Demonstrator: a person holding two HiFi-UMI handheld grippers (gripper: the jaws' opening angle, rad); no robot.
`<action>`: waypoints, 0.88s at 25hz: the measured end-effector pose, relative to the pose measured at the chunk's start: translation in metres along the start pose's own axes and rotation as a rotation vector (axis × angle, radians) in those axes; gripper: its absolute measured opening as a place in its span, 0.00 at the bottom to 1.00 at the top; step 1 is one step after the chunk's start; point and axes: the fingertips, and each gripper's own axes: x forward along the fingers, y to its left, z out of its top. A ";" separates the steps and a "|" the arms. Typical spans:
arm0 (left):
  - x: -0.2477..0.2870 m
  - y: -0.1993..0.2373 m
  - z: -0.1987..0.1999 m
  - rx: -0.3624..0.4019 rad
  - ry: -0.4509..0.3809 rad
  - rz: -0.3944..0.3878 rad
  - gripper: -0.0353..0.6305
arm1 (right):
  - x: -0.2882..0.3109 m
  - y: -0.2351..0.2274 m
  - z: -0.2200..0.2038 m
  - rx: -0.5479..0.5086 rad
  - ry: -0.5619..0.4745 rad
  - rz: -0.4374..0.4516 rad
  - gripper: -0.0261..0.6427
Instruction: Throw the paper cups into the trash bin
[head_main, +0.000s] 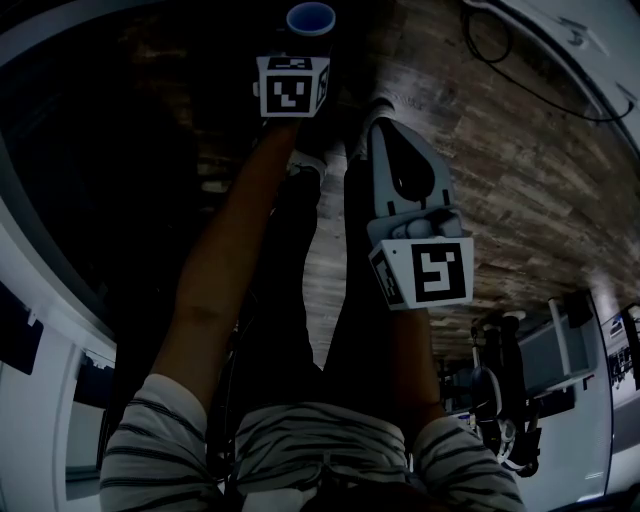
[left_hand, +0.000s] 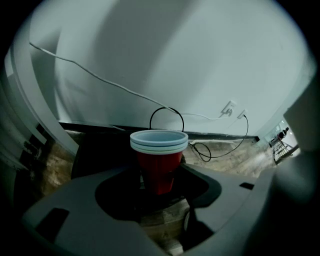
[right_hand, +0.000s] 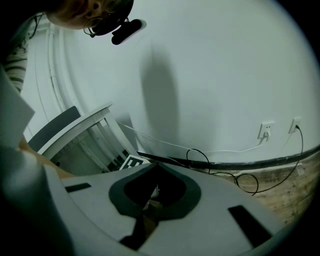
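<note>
Left gripper view is showing the paper cups standing upright on the wood floor, as far as I can tell. They're nested in one stack, red sides w/ pale rims, not far from the wall. Left gripper is hanging over them w/ jaws spread wide. The stack is sitting in the gap btwn the pads w/ a sliver of space showing each side, so nothing's being squeezed yet. Right gripper is idling w/ jaws closed tip to tip, nothing btwn them, pointing toward the wall. Progress, judging by this: very early. Cups aren't picked up, none is being carried, and no trash bin is showing for certain in any view. A dark bulk is sitting just behind the stack to the left, can't tell what it is. Remaining, I'm guessing: close on the stack, lift, find the bin, drop. Counts: 1 stack w/ 3 rims showing, so prob. 3 cups, though head view is giving only the top cup's blue inside. Also 2 grippers, 2 marker cubes, 2 wall sockets, 1 white cable running along the wall, 1 black cable looping behind the cups, and 0 bins I can confirm.
</note>
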 end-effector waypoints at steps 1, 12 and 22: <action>0.003 0.001 -0.001 0.007 0.009 0.001 0.43 | 0.000 -0.001 -0.002 -0.004 0.006 0.000 0.07; 0.032 0.015 -0.007 0.072 0.110 -0.001 0.43 | 0.008 -0.006 -0.010 0.008 0.018 0.000 0.07; 0.053 0.022 -0.017 0.097 0.176 -0.007 0.43 | 0.020 -0.014 -0.014 0.024 0.040 -0.024 0.07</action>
